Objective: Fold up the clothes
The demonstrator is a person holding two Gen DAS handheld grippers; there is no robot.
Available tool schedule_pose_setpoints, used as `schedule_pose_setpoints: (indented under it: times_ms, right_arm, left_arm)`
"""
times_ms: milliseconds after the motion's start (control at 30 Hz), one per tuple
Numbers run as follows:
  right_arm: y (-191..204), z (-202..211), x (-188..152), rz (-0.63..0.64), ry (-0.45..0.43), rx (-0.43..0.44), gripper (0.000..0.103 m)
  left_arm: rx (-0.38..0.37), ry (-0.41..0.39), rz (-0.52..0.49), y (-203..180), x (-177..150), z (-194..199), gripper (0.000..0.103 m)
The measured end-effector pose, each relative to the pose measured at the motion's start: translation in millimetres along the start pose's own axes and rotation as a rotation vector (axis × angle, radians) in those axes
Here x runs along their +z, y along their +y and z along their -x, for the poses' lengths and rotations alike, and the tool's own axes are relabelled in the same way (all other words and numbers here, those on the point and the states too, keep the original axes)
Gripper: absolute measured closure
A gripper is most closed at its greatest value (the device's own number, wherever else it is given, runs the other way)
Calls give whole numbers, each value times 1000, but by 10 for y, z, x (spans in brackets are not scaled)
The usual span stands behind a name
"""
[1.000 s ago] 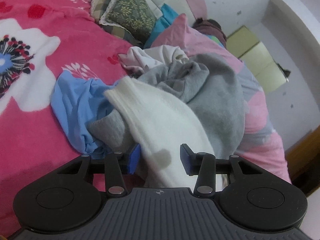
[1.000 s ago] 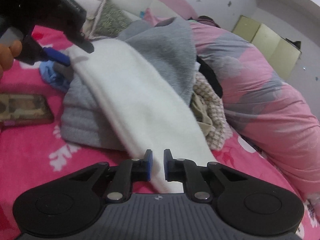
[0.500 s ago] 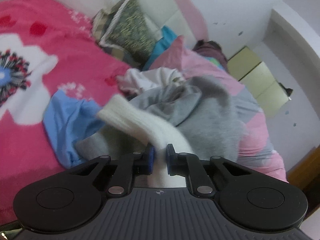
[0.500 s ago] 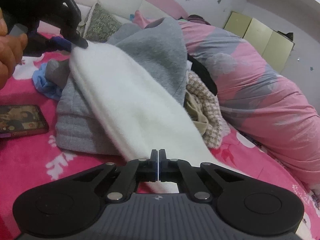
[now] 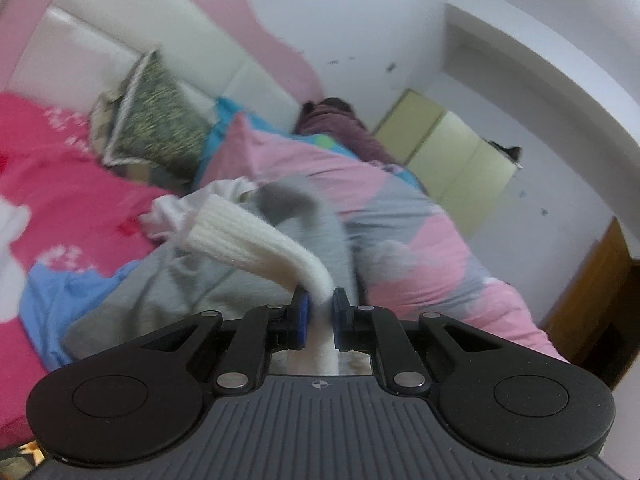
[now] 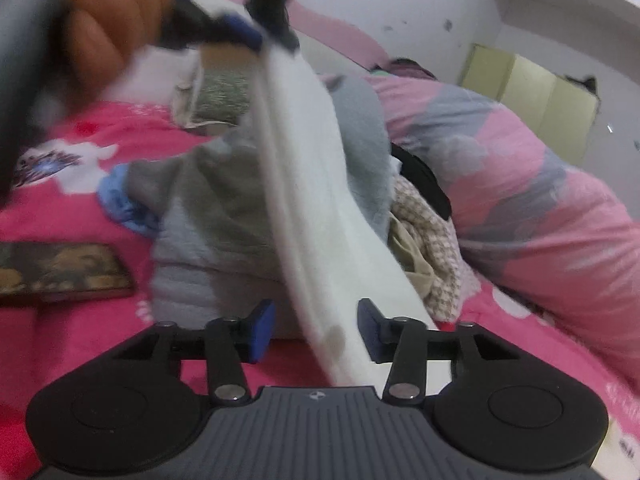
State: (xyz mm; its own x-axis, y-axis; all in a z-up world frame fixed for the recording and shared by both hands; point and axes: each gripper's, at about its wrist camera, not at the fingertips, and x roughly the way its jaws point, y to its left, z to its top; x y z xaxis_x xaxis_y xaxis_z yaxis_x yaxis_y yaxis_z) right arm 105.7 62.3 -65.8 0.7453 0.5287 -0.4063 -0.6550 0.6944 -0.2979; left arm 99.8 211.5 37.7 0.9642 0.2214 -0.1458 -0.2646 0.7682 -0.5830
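Two hand-held grippers, left (image 5: 319, 304) and right (image 6: 316, 330); one white garment (image 6: 320, 200).

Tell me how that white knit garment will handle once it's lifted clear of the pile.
Likely floppy: the white garment sags between the left gripper and the right gripper. Probably light, since one pinch lifts it. It may slip free on the right, where the jaws are opening.

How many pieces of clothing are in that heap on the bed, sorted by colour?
White: 2, the long knit piece and a crumpled one behind the heap
Grey: 1, the sweatshirt
Blue: 1, a garment at the heap's edge
Beige check: 1, a garment
Black: 1, a piece mostly hidden
Total: 6 that I can tell apart
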Motion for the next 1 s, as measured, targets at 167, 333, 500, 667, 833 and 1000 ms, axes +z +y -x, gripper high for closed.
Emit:
schedule_pose_setpoints:
  times_ms: [167, 333, 500, 667, 833, 1000]
  right_arm:
    - [-380, 176, -38, -197, -40, -23, 92]
    - [-751, 356, -194, -356, -68, -72, 92]
    - [-1262, 524, -556, -602, -87, -120, 92]
    - [-1781, 713, -1200, -968, -75, -129, 92]
    - [-2126, 778, -2081, -1453, -54, 34, 93]
    - [-2146, 799, -2131, -1475, -74, 69, 90]
  left_arm:
    - [-88, -8, -88, -447, -49, -21, 93]
    - [-201, 26, -178, -1078, -272, -133, 93]
    - [-334, 130, -307, -1864, -740, -264, 93]
    - [-477, 349, -522, -2571, -1569, -370, 90]
    - [-554, 631, -675, -2760, -2388, -497, 67]
    - [-556, 641, -578, -2632, -2149, -503, 56]
